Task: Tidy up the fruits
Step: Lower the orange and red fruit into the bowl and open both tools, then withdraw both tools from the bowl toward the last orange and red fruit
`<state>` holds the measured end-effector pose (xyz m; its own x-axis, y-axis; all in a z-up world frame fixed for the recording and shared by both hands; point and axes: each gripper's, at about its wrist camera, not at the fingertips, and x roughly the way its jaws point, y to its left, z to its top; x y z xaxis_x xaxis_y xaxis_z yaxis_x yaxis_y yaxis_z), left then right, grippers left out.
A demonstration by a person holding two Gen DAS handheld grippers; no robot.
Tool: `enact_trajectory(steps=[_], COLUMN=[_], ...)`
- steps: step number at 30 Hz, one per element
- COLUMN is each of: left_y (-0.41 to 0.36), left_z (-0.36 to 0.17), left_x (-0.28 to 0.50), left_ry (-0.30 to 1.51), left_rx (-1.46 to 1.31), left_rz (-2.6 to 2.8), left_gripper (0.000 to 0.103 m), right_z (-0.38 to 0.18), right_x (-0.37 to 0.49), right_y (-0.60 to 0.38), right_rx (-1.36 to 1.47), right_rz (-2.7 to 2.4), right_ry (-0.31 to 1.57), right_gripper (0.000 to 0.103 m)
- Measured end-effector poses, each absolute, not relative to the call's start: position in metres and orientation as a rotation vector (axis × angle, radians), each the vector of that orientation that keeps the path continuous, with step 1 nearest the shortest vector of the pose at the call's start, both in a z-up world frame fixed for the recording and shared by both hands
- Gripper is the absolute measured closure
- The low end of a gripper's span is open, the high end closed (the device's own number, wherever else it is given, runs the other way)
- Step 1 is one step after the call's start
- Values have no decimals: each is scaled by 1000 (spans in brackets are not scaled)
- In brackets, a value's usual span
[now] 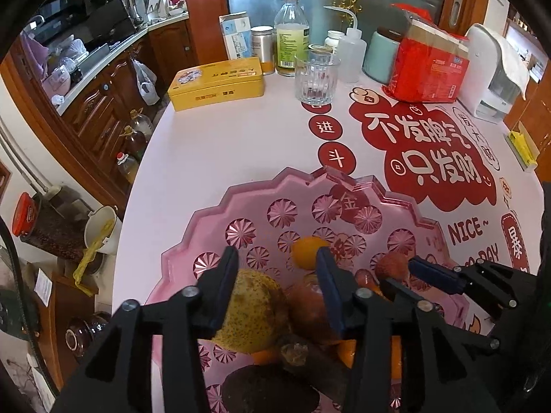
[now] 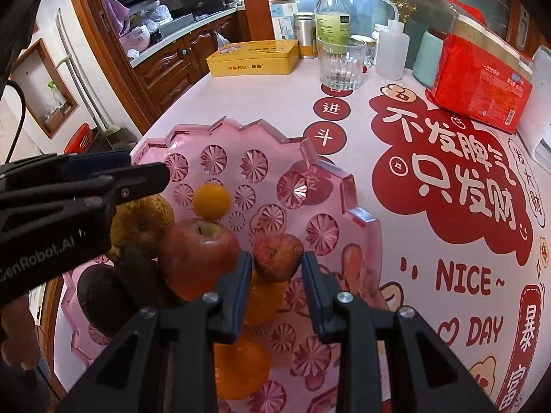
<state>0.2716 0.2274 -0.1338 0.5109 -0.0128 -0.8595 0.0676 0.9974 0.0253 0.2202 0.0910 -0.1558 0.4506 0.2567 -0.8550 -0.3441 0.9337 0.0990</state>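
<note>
A pink glass tray holds the fruit: a yellow pear, a red apple, a small orange kumquat, a strawberry, oranges, an avocado. My left gripper is open above the pear and apple; it also shows in the right wrist view. My right gripper is open, its fingers either side of the strawberry; it also shows in the left wrist view.
At the back of the table stand a yellow tin, a glass tumbler, bottles, a teal canister, a red package and a white appliance. The table edge drops off to the left.
</note>
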Motion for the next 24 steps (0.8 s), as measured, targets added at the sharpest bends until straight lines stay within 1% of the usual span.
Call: enact_trajectory(steps=[2, 7, 11, 14, 18, 24], left_y=[228, 233, 234, 235, 235, 233], left_z=[-133, -128, -123, -118, -111, -100], left_x=[269, 262, 255, 248, 240, 225], left_ry=[1029, 1020, 1007, 992, 978, 957], left_rx=[57, 47, 45, 48, 53, 53], left_rz=[-42, -24, -8, 5, 18, 40], left_gripper=[47, 37, 30, 26, 24, 18], right_z=[-154, -148, -141, -137, -131, -122], right_x=[220, 217, 214, 212, 208, 200], right_y=[90, 88, 85, 82, 78, 74], right_rx=[-91, -85, -73, -64, -50, -36], right_rz=[367, 354, 345, 340, 339, 353], right_ry=[1031, 1008, 990, 979, 964, 948], right_gripper=[72, 67, 66, 66, 66, 66])
